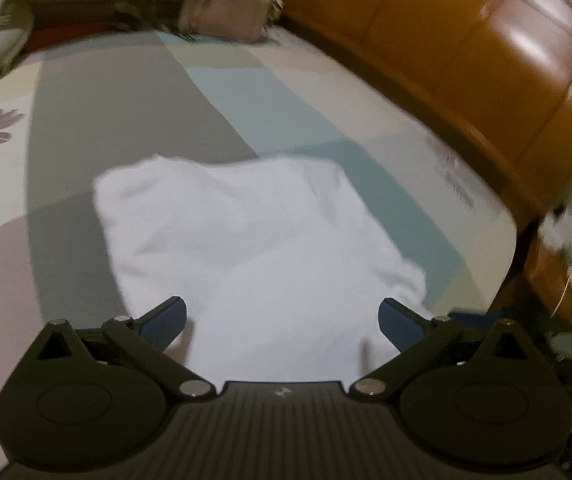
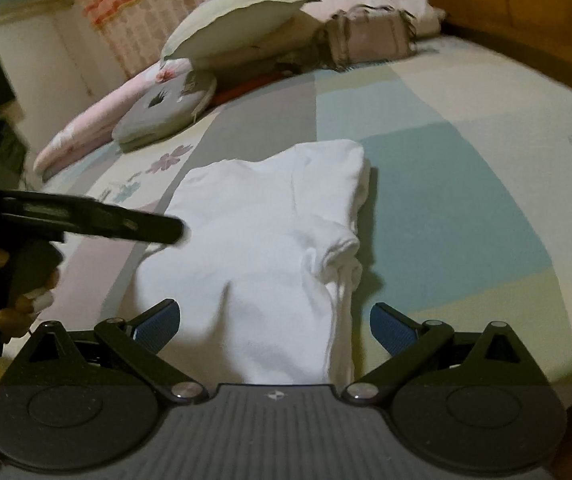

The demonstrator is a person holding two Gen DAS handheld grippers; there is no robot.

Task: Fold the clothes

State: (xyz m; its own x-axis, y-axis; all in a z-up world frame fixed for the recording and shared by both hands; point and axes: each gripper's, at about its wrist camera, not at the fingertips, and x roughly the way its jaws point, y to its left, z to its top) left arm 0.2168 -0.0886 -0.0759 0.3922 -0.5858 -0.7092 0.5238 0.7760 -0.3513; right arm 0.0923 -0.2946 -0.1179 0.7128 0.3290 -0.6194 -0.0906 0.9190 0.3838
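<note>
Where patchwork sheet (image 2: 426, 128) lies smooth | soft white shirt (image 2: 262, 240) folded rectangular

A home bedroom: a bed (image 2: 466, 92) in patchwork sheets, pillows (image 2: 230, 36) piled up, a wooden headboard (image 1: 466, 40) behind.

no text, label, brand or number can be read anywhere in either wrist view.
</note>
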